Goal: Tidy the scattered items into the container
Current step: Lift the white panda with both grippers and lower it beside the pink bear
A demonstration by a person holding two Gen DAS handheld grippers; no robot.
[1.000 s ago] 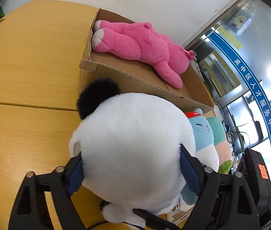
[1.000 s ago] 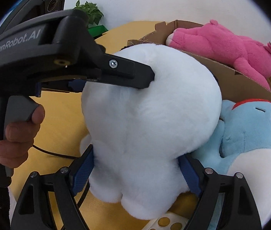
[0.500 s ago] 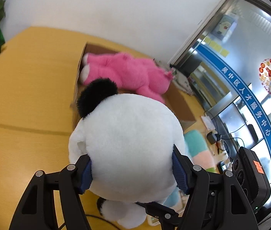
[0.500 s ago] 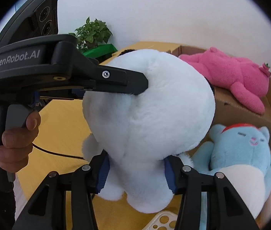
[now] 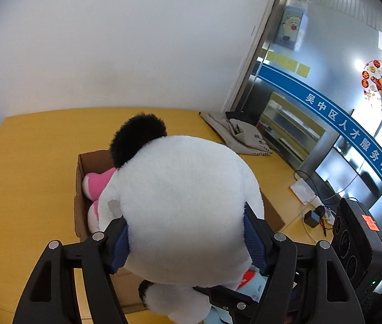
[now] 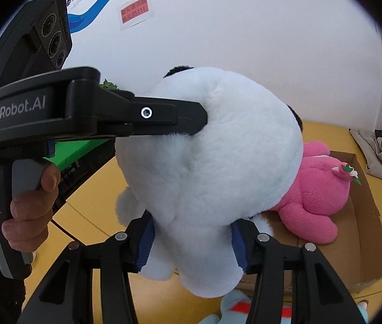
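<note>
A big white plush toy [image 5: 185, 205] with black ears hangs in the air, held from two sides. My left gripper [image 5: 185, 240] is shut on its round head. My right gripper [image 6: 191, 243] is shut on its body [image 6: 218, 156] lower down. The left gripper's upper finger [image 6: 163, 118] presses into the head from the left. Below and behind the toy an open cardboard box [image 5: 78, 189] stands on the yellow table, with a pink plush [image 6: 318, 194] lying inside. A light blue plush [image 6: 234, 307] lies on the table under the grippers, mostly hidden.
A grey cloth bag [image 5: 242, 135] lies at the table's far right corner. A black device [image 5: 358, 243], a charger and cables [image 5: 312, 216] sit at the right edge. A green crate [image 6: 77, 151] stands left of the table. A hand [image 6: 28, 216] grips the left handle.
Both grippers have risen with the white plush, lifting it off the table to above the box's near side. The right jaws squeezed tighter on its body.
</note>
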